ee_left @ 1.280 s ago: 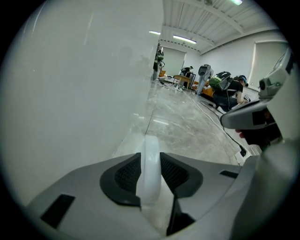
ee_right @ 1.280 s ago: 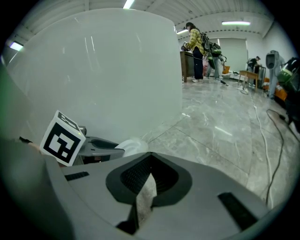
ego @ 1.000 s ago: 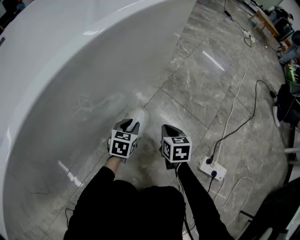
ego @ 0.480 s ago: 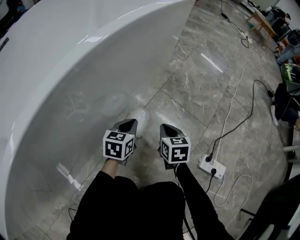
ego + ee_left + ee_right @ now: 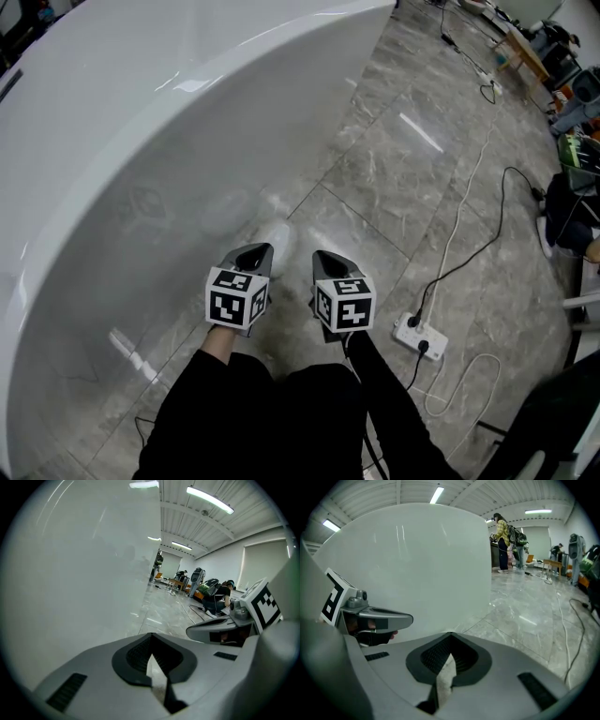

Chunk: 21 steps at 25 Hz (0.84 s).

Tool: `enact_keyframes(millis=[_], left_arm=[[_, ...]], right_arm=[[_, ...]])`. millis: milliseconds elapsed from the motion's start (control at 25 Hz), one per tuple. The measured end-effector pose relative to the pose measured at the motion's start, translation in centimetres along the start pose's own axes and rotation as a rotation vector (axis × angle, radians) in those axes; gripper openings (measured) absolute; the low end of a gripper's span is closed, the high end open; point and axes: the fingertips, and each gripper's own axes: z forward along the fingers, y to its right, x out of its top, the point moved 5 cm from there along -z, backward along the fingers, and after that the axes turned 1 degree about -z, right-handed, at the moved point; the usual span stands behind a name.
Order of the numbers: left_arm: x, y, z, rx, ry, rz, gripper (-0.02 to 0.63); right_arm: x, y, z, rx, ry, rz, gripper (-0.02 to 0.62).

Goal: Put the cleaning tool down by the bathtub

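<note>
A small whitish cleaning tool (image 5: pixel 275 234) lies on the grey floor tiles at the foot of the white bathtub (image 5: pixel 141 122); its shape is blurred. My left gripper (image 5: pixel 255 251) hovers just behind it, apart from it, jaws shut and empty (image 5: pixel 151 634). My right gripper (image 5: pixel 328 256) sits level with it on the right, also shut with nothing between its fingers (image 5: pixel 450 633). The bathtub wall (image 5: pixel 70 573) fills the left gripper view, and the tub (image 5: pixel 417 564) rises ahead in the right gripper view.
A white power strip (image 5: pixel 419 337) with a black plug lies right of my right arm. A white cable (image 5: pixel 461 220) and a black cable (image 5: pixel 502 202) run over the tiles. People (image 5: pixel 502 536) and furniture stand far off.
The left gripper has drawn back from the whitish tool and its jaws have come together. The tool stays on the floor by the tub. The right gripper has barely moved.
</note>
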Motion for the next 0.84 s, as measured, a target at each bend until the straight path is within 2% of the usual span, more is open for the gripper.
enact_keyframes(millis=[240, 640, 840], left_arm=[[-1.0, -0.1, 0.3, 0.007, -0.023, 0.01, 0.008], [-1.5, 0.7, 0.5, 0.001, -0.051, 0.057, 0.008], [-1.4, 0.0, 0.6, 0.016, -0.05, 0.05, 0.008]], right_arm=[[-0.1, -0.7, 0.1, 0.005, -0.011, -0.044, 0.0], [-0.8, -0.7, -0.2, 0.001, -0.027, -0.031, 0.0], [-0.7, -0.9, 0.1, 0.007, -0.031, -0.036, 0.0]])
